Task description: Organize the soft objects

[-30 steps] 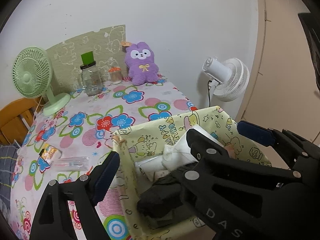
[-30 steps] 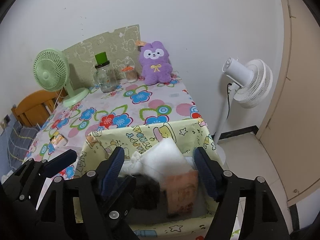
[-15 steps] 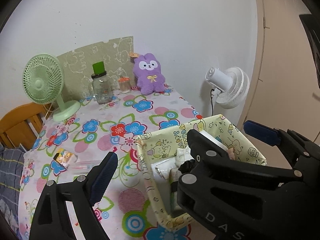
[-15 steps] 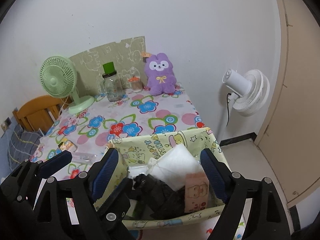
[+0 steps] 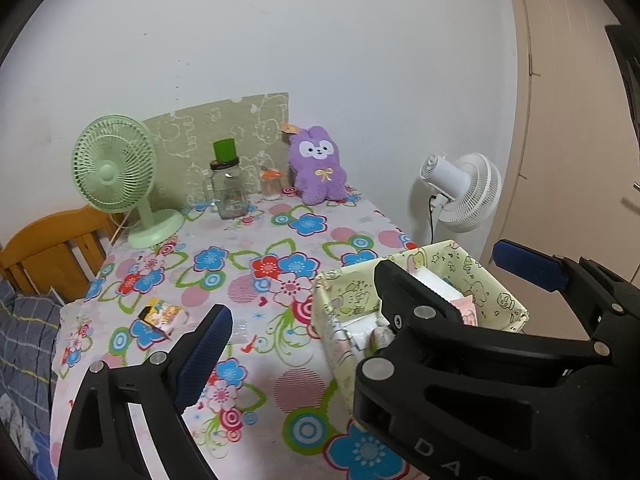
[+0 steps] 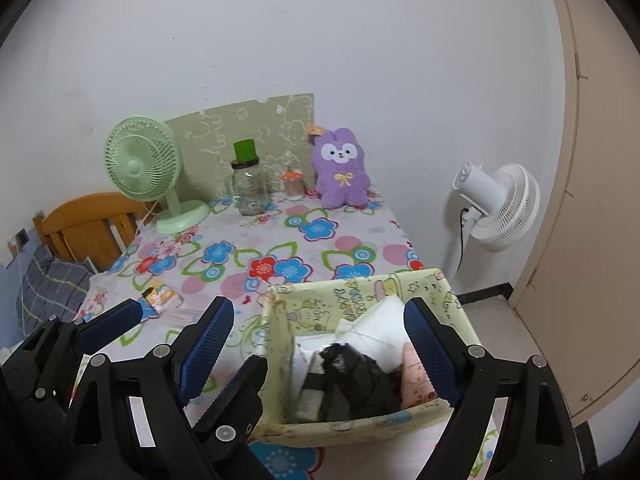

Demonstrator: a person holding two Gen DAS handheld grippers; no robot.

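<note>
At the table's (image 6: 360, 236) far-left corner stands a green desk fan (image 6: 140, 168); along the far edge a glass jar (image 6: 250, 190) and a purple plush bunny (image 6: 340, 174) lean by the wall, likely parked out of the way. Near the left edge lies a small colourful packet (image 6: 162, 296). The fabric storage box (image 6: 360, 294) sits at the near-right corner, holding white cloth (image 6: 380, 326) and a black bundle (image 6: 360, 376), apparently gathered there. The left gripper (image 5: 360, 308) has just been opening, wide and empty; the right gripper (image 6: 320, 344) likewise, straddling the box without touching it.
</note>
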